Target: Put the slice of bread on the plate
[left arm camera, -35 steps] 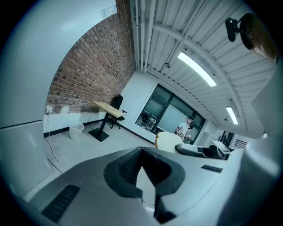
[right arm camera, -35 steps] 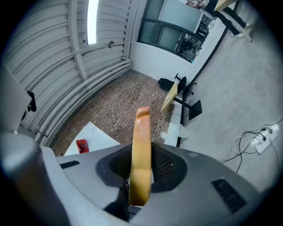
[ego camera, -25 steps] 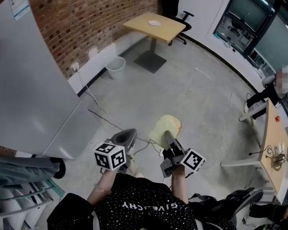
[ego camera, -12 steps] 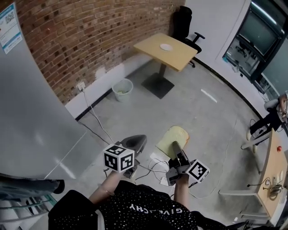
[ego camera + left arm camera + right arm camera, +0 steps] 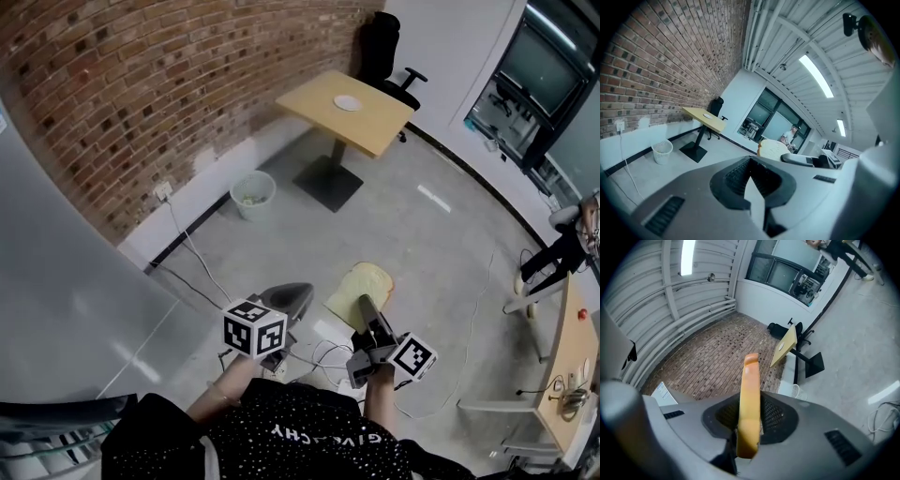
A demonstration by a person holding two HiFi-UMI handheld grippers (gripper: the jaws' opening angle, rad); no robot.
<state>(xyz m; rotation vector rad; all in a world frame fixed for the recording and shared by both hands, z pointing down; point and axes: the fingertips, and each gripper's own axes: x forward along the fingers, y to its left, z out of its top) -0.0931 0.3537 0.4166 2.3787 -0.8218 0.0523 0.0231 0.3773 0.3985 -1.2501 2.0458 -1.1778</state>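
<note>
With the bread (image 5: 359,286) pinched between the right gripper's (image 5: 367,307) narrowly parted fingers and the left gripper's (image 5: 291,298) fingers closed on nothing, the person has stepped nearer the far worktop (image 5: 375,120), though its plate (image 5: 347,102) remains well out of reach.

White plate (image 5: 347,102) on wooden table (image 5: 373,124), wastebasket (image 5: 251,194) on grey floor (image 5: 422,234)

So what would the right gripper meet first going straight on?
Nothing near: past the bread slice in the right gripper, the way looks free up to the yellow table or the brick wall beside it; depth is unclear.
</note>
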